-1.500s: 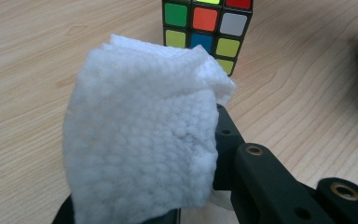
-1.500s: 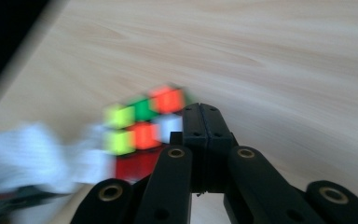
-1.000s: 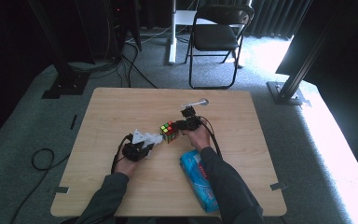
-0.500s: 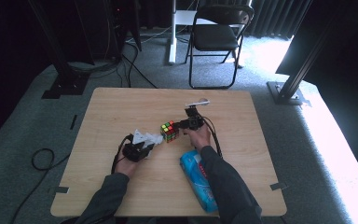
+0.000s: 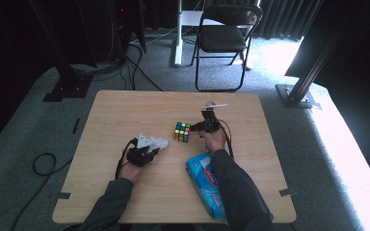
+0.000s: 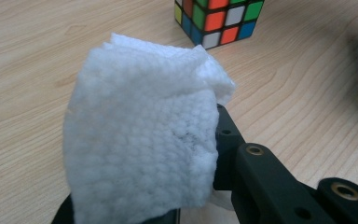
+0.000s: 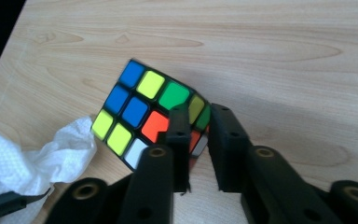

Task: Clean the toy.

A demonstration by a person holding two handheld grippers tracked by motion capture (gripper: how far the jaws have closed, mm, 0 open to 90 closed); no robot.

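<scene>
Tissue [image 6: 140, 140] pinched in our left gripper [image 6: 205, 205] hides its far jaw. Right gripper [image 7: 196, 122], jaws narrowly parted, overlaps cube [image 7: 140, 112] at mid-frame; grip unclear. Blue packet [image 5: 207, 185] lower right.

A rectangular desk [image 5: 125, 115] of pale wood-grain board stands on a grey carpeted floor [image 5: 24, 144]. Near its middle rests a multicoloured puzzle cube with black edges [image 5: 182, 132]. A blue plastic packet with a red and white label [image 5: 206, 190] lies flat near the front edge, to the right of centre, well apart from the cube, its length running toward the front edge.
</scene>
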